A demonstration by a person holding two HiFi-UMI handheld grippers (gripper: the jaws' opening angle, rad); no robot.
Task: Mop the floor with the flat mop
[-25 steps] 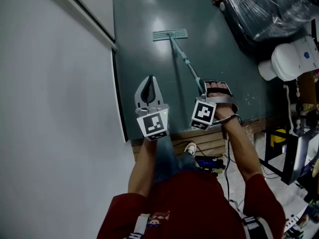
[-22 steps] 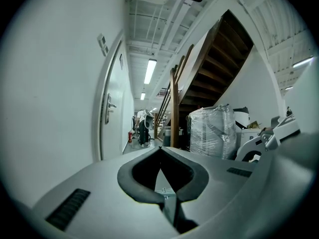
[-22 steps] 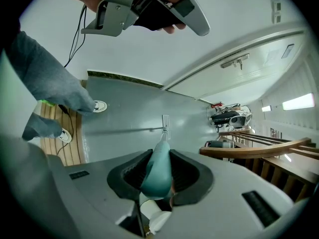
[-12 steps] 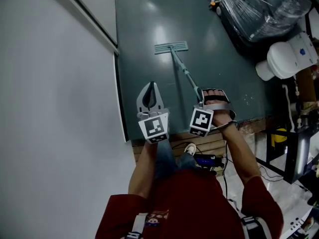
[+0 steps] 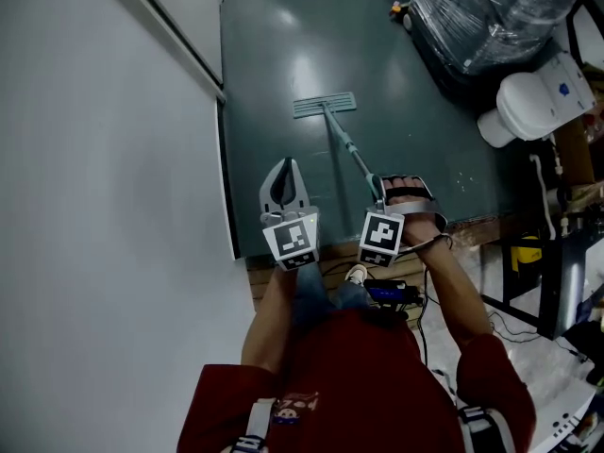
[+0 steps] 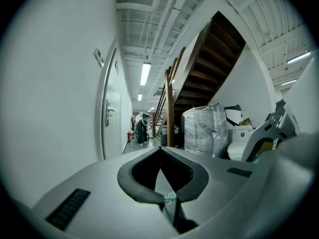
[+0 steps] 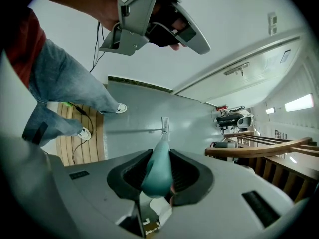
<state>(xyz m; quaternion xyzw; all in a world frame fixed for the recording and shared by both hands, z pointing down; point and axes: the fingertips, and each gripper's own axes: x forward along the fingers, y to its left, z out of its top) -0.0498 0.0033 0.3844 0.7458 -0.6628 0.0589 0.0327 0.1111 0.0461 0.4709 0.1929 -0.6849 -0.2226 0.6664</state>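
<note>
**Right gripper** [image 5: 378,185]: jaws clamped on the teal top end of the flat mop [image 5: 345,140]. The right gripper view confirms it, with the handle [image 7: 156,169] filling the gap between the two pads. The hold is at the very top of the pole. In my judgement this gives the longest reach and lets the person steer the head while standing.

**Mop head** [image 5: 324,106]: lying flat on the dark green floor [image 5: 274,55], upper centre of the head view. The pole slants down and right from it to the gripper. The flat contact looks deliberate, so the pad wipes instead of riding on one edge (whether the pad is wet cannot be told).

**Left gripper** [image 5: 283,172]: jaws brought together at the tips with nothing between them. Its own view shows only a corridor, a door and stairs past the meeting pads. It sits lower centre in the head view, left of the pole and apart from it. I judge it is held clear so the mop can be worked one-handed.

**Surroundings:** a white wall [image 5: 94,206] fills the left half of the frame, and the mop works the strip of floor beside it. The person's shoe is on wooden boards [image 5: 415,267] at lower centre, probably to stay off the mopped surface. A wrapped load [image 5: 491,17] at upper right is well apart from the mop head.

**Stage:** judged as mopping under way.
</note>
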